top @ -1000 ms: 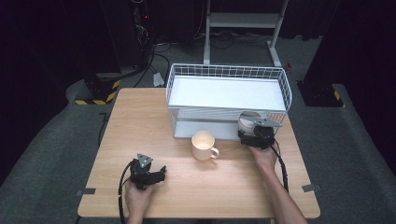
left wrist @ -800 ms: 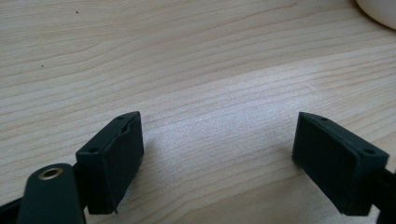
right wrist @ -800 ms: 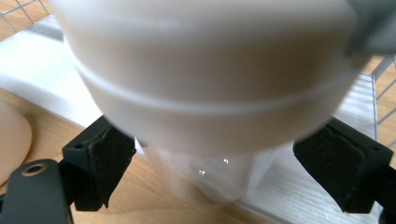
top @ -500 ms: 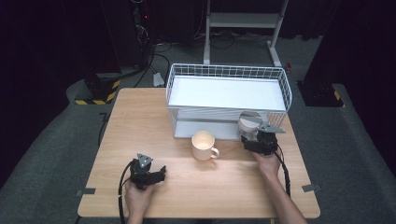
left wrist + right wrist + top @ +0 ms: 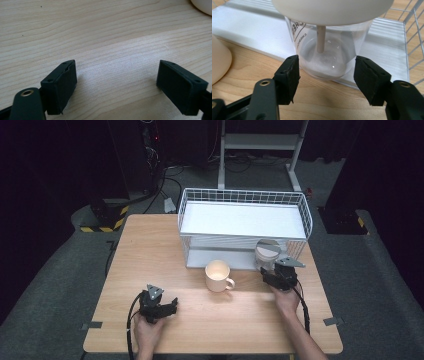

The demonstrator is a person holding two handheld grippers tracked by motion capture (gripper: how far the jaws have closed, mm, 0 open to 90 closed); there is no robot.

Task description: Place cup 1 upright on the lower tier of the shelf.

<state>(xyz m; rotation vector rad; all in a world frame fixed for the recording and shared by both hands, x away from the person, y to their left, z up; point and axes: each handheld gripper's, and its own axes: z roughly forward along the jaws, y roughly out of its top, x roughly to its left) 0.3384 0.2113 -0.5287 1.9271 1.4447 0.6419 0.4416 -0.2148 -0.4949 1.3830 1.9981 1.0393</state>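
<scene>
Clear plastic jar with white lid, at the wire basket's front edge: light, stiff, slippery. Right gripper, jaws just closing, flanks its base without touching; grip the wall.

The right gripper has just been closing its jaws around the clear jar (pads apparently not yet pressing).

Pale wood-grain desk; white wire basket; beside it a cream mug and clear jar; black tools.
</scene>
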